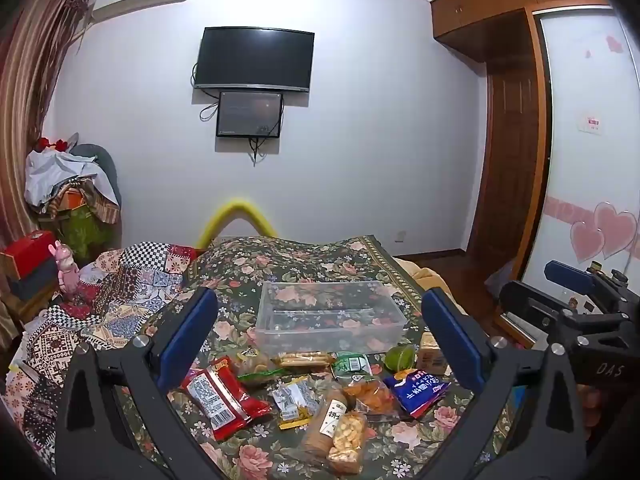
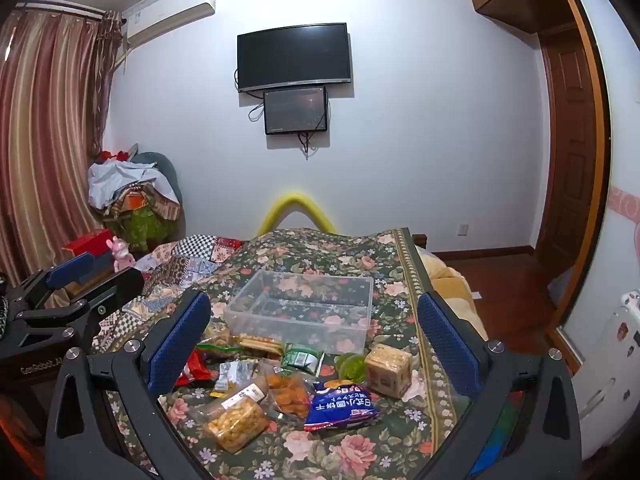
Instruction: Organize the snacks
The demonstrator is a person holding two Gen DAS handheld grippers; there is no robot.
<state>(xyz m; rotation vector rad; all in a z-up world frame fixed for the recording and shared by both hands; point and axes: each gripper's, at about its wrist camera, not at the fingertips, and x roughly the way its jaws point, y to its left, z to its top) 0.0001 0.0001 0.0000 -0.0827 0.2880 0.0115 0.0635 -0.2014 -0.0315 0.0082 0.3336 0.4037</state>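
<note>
A clear plastic bin stands empty on the floral cloth. In front of it lie several snack packs: a red packet, a blue packet, a bag of small crackers, an orange snack bag, a green packet and a tan wrapped block. My left gripper is open and empty above the snacks. My right gripper is open and empty, to the right of the left one.
The snacks lie on a bed covered by a floral cloth, with a patchwork quilt to the left. A yellow foam tube rises behind the bed. The bed's right edge drops to a wooden floor.
</note>
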